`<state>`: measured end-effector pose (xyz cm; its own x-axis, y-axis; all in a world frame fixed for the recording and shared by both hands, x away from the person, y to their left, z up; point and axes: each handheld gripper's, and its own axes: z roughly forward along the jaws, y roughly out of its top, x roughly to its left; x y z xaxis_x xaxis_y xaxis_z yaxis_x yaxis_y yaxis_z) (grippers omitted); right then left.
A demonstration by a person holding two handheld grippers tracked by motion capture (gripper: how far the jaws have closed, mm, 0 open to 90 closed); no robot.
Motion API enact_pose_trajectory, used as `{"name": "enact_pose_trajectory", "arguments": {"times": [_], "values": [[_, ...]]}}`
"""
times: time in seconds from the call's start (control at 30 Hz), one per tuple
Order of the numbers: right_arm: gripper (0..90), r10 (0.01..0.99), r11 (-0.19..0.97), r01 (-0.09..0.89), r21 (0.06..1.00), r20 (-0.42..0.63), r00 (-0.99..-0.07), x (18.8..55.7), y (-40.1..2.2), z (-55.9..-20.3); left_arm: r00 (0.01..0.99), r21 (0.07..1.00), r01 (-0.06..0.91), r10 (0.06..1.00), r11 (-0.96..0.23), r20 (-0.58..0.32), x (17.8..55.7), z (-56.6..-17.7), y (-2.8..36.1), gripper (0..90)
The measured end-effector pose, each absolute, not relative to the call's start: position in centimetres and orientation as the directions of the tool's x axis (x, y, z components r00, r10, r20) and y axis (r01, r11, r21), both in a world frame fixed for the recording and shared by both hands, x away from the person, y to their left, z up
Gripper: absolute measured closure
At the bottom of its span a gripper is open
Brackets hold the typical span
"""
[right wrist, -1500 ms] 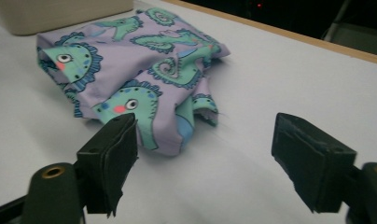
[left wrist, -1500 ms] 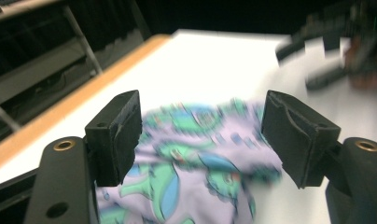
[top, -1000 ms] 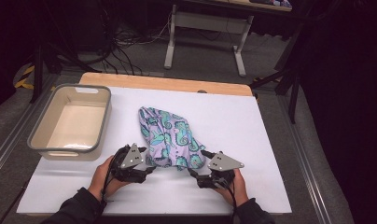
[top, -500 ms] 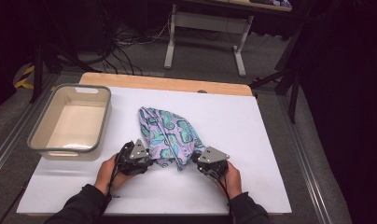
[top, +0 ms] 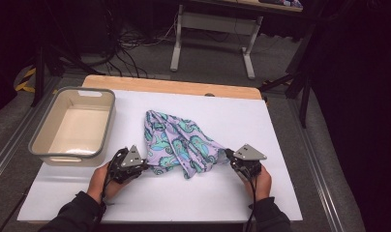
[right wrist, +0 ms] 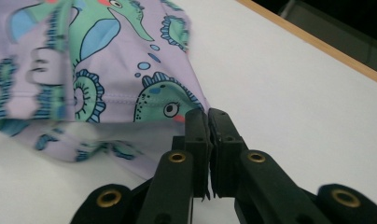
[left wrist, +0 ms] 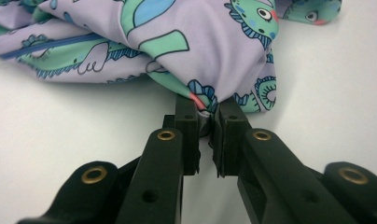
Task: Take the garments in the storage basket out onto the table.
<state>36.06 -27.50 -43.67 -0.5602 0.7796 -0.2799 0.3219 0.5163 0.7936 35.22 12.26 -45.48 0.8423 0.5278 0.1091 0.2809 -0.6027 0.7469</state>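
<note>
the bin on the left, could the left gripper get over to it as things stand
Probably not right away. The bin sits close beside the left gripper with bare table between them, but that gripper is shut on the cloth, and so is the right gripper. It would have to let go or drag the cloth along.

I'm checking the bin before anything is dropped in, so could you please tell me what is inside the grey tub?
The grey tub looks empty: the high view shows its pale floor bare. The inside of its near wall is hidden by the rim, so anything small against it cannot be seen.
</note>
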Motion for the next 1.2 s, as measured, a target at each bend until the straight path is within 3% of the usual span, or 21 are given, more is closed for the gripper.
{"name": "enact_pose_trajectory", "arguments": {"times": [0.43,0.7,0.87,1.0,1.07,1.2], "values": [[88.3,0.881,0.41,0.383,0.828,-0.251,-0.401,36.8,-32.5,-42.8,0.802,0.777,0.275,0.581,-0.566,0.139,33.5,-44.3,16.5,82.5],[88.3,0.914,0.353,0.422,0.835,-0.212,-0.345,37.1,-34.4,-43.0,0.789,0.772,0.283,0.596,-0.569,0.15,32.8,-44.5,17.2,81.4],[83.8,0.919,0.346,0.416,0.841,-0.213,-0.333,37.0,-34.5,-43.0,0.782,0.793,0.269,0.604,-0.546,0.151,32.3,-44.1,17.1,74.6],[74.5,0.921,0.336,0.415,0.846,-0.203,-0.332,37.0,-34.4,-42.9,0.773,0.82,0.241,0.613,-0.52,0.161,31.5,-43.4,16.8,58.0],[69.5,0.917,0.331,0.397,0.856,-0.192,-0.35,36.7,-34.0,-42.6,0.776,0.844,0.209,0.609,-0.494,0.164,30.9,-42.9,16.4,50.4],[58.4,0.881,0.335,0.356,0.872,-0.156,-0.446,36.4,-32.4,-42.0,0.812,0.863,0.153,0.559,-0.481,0.167,30.2,-42.6,14.7,45.3]]}}
